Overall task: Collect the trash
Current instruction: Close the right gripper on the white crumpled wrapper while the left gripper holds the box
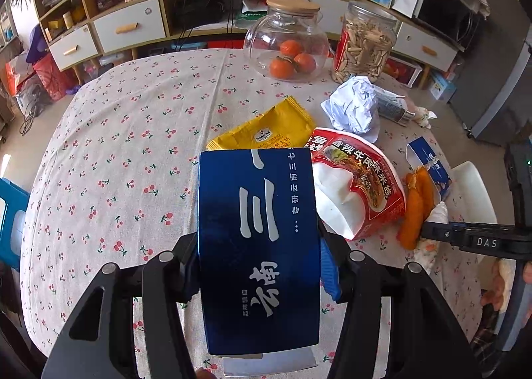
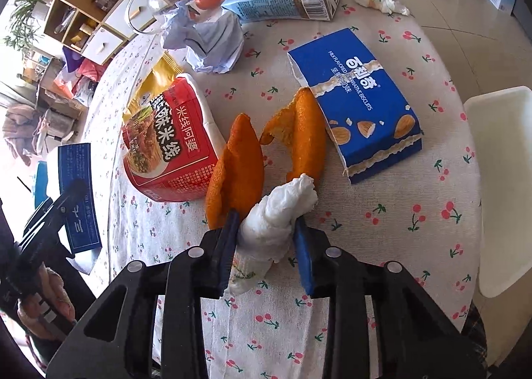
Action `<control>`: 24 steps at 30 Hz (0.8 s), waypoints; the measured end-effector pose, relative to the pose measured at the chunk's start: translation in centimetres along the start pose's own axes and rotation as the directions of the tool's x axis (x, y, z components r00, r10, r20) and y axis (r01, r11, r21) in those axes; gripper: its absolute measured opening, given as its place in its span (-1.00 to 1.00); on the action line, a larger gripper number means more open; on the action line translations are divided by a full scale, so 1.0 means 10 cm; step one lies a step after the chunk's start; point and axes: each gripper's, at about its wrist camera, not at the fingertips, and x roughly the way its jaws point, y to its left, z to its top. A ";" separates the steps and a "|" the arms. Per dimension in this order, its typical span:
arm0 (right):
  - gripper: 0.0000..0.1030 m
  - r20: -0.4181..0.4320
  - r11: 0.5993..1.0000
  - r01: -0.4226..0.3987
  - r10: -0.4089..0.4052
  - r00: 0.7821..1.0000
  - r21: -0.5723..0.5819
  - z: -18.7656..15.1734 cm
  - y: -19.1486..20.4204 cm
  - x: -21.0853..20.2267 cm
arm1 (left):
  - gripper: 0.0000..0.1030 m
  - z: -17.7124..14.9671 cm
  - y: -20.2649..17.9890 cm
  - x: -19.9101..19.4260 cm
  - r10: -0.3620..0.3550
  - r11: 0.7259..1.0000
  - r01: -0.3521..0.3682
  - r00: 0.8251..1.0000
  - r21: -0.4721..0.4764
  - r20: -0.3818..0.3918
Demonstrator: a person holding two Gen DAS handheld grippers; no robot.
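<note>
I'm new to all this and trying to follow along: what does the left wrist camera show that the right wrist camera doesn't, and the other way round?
Only the left wrist view shows the left claw shut on the dark blue box from close up, plus the glass jar's wooden lid.

Only the right wrist view shows the right claw shut on a white tissue wad, and the milk carton.

Both show the red noodle cup, orange peels, blue biscuit box, yellow packet and cherry tablecloth.
</note>
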 end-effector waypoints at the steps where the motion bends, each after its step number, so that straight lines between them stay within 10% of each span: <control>1: -0.44 0.000 1.000 -0.007 0.007 1.000 -0.004 0.00 0.00 -0.01 | 0.07 0.00 0.00 0.00 -0.001 1.000 0.001 1.000 -0.003 0.003; 14: -0.44 0.172 0.996 -0.055 0.066 0.983 -0.069 0.08 0.16 -0.38 | 0.07 0.05 0.03 -0.14 -0.011 0.998 0.016 0.995 -0.053 0.095; 24: -0.44 0.451 0.991 0.015 0.046 0.891 -0.132 0.11 0.20 -0.83 | 0.07 0.13 -0.18 -0.37 -0.018 0.997 0.035 0.968 -0.064 0.252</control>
